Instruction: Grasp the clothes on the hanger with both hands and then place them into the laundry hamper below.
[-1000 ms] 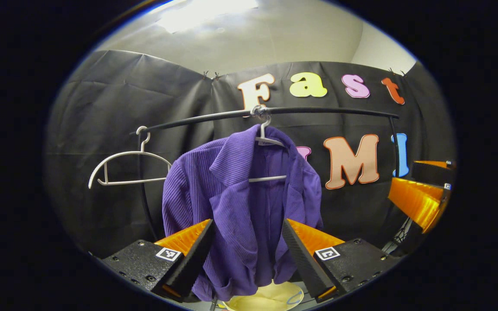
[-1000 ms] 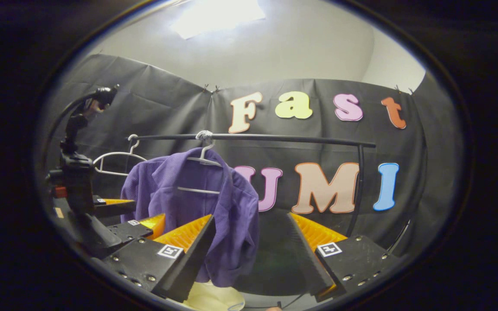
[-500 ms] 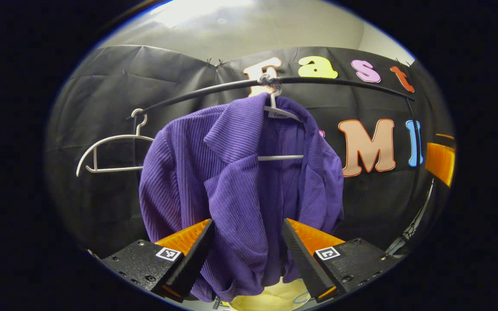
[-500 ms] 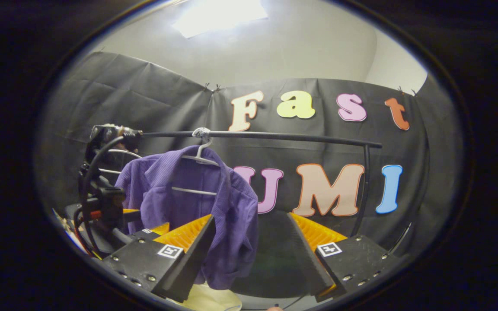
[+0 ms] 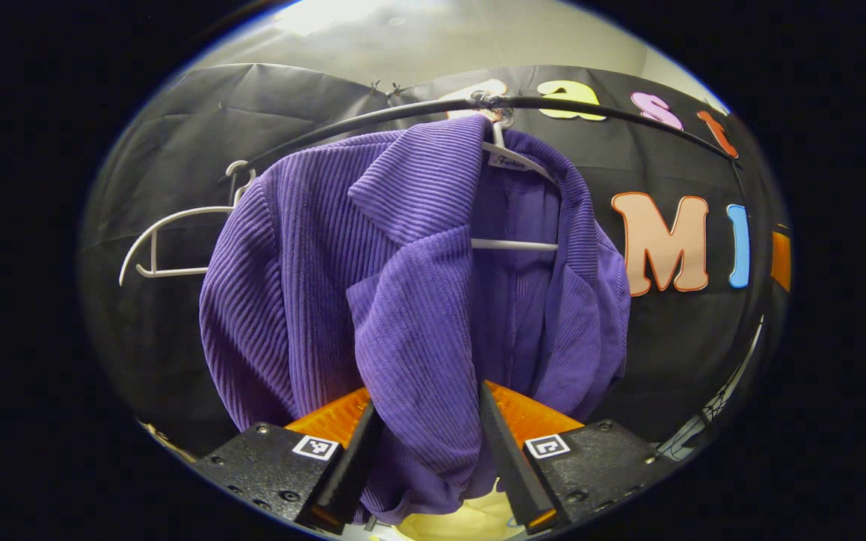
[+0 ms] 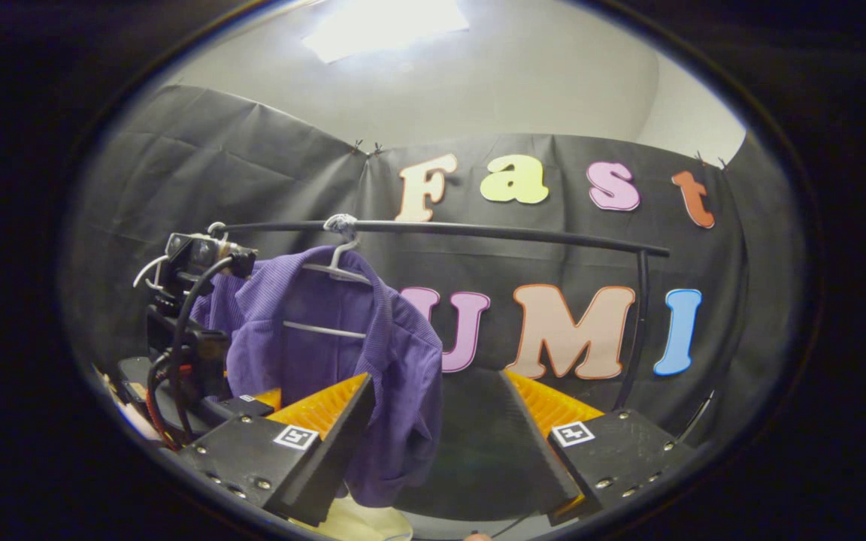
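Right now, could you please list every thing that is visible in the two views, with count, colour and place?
purple jacket: one, purple ribbed fabric, hanging on a hanger at the rail, its lower front panel between the left tool's fingers.
white hanger with the jacket: one, white, hooked on the rail.
spare hanger: one, white, bare, hooked at the rail's left end.
rail: one, black, running across in front of the booth wall.
laundry hamper: one, pale yellow, below the jacket, partly visible.
ceiling light: one, bright white, overhead.
left tool: one, black and orange, fingers either side of the jacket's panel.
right tool: one, black and orange, open, right of the jacket.
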{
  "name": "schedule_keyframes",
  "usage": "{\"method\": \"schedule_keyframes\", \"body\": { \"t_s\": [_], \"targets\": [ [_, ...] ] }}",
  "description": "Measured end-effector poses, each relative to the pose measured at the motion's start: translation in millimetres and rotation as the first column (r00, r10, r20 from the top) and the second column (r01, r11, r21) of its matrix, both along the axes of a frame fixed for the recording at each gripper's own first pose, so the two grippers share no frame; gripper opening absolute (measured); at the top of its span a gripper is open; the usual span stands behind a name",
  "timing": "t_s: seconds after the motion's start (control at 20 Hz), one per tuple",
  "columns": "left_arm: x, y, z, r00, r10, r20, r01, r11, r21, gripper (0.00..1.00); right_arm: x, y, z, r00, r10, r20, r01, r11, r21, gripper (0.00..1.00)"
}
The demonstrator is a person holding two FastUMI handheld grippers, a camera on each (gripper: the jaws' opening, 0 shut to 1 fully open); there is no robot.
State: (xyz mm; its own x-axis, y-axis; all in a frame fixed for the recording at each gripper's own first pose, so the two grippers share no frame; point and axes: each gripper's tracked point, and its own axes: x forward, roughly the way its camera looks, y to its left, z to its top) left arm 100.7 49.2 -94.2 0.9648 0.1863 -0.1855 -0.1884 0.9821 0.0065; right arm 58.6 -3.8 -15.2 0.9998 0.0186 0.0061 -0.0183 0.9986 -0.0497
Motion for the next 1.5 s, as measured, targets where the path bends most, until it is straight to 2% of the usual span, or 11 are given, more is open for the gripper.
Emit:
{"method": "schedule_keyframes", "body": {
  "t_s": [0.05, 0.15, 0.3, 0.45, 0.65, 0.8, 1.15, 1.5],
  "targets": [
    [1, -1, 0, 1.0, -0.009, -0.001, 0.009, 1.0, -0.003, 0.7, 1, 1, -1, 1.0, 0.003, -0.003, -0.003, 1.0, 0.001, 0.97],
    [3, -6, -4, 0.999, -0.039, -0.022, 0.039, 0.999, -0.007, 0.45, -1, 0, -4, 1.0, 0.007, -0.008, -0.007, 1.0, 0.004, 0.97],
    [-5, 1, -4, 0.999, -0.011, -0.041, 0.012, 1.0, 0.013, 0.06, 0, 3, -5, 1.0, 0.022, -0.014, -0.022, 1.0, 0.01, 0.97],
    [-14, 0, -1, 0.998, -0.018, -0.06, 0.018, 1.0, 0.001, 0.02, 0, 7, -7, 0.999, 0.041, -0.019, -0.041, 0.999, 0.009, 0.97],
    [-27, -3, 10, 0.998, -0.035, -0.049, 0.033, 0.999, -0.024, 0.02, 3, 18, -11, 0.997, 0.081, -0.021, -0.08, 0.997, 0.02, 0.97],
    [-35, 2, 22, 0.999, -0.031, -0.028, 0.031, 0.999, 0.005, 0.01, 6, 27, -15, 0.994, 0.107, -0.026, -0.106, 0.994, 0.025, 0.97],
    [-53, 32, 79, 0.996, 0.033, 0.083, -0.04, 0.995, 0.086, 0.0, 17, 51, -28, 0.983, 0.178, -0.047, -0.176, 0.984, 0.031, 0.97],
    [-63, 66, 142, 0.977, 0.091, 0.192, -0.113, 0.988, 0.106, 0.0, 41, 84, -39, 0.97, 0.236, -0.05, -0.234, 0.971, 0.039, 0.97]
  ]
}}
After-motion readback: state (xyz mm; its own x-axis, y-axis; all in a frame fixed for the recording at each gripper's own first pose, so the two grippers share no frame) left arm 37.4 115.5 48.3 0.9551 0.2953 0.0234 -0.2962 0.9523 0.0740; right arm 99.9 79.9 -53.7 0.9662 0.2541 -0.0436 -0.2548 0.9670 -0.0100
